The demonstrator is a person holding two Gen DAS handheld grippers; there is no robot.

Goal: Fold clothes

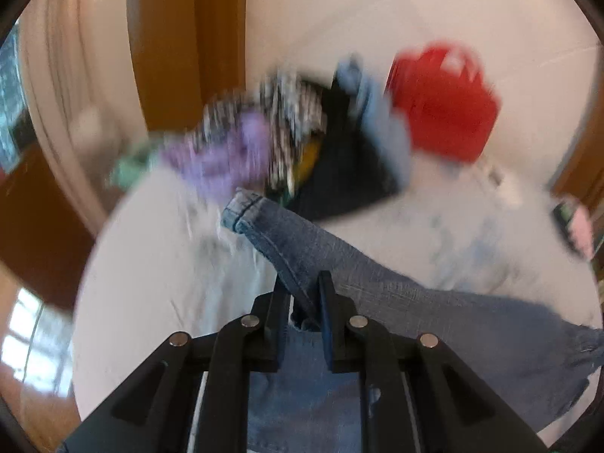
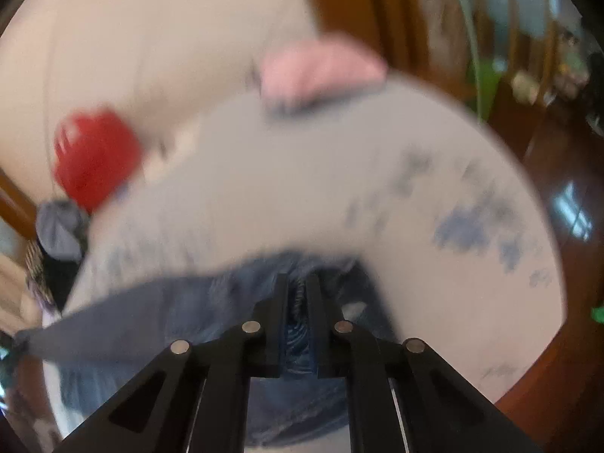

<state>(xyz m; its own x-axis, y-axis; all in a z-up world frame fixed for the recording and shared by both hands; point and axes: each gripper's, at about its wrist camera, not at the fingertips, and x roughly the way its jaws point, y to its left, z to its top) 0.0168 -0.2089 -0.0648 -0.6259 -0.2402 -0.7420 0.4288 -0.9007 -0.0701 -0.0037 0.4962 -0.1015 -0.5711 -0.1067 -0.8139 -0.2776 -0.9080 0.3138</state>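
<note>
Nearest the lens in the left wrist view, the left hand-held gripper (image 1: 302, 294) is clenched on a fold of the jeans (image 1: 313, 241), the denim pinched between its two black fingers (image 1: 327, 302). One trouser leg runs up and away from the grip, its hemmed cuff lying on the round white table (image 1: 151, 264); more denim spreads to the right and drops past the lower edge of the picture, so the full shape of the garment cannot be read.

In the right wrist view, the right hand-held gripper (image 2: 296, 294) is likewise clenched on the jeans (image 2: 188, 302), with bunched denim showing in the narrow slot between its fingers (image 2: 315, 302). The cloth stretches off to the left and is cut off there. The table (image 2: 302, 188) carries smeared blue and grey marks, too blurred to tell what they are.

Both views are heavily blurred. Behind the cuff sits a heap of clothes (image 1: 283, 139): lilac, black-and-white patterned, dark navy and pale blue pieces overlap, and the single items cannot be told apart. Just to its right is a red container (image 1: 445, 109); whether it is a basket or a bag, and what it holds, cannot be made out. The same red container (image 2: 94, 154) shows at the left of the right wrist view. A pink thing (image 2: 321, 68) lies at the far rim of the table, its nature unclear.
</note>
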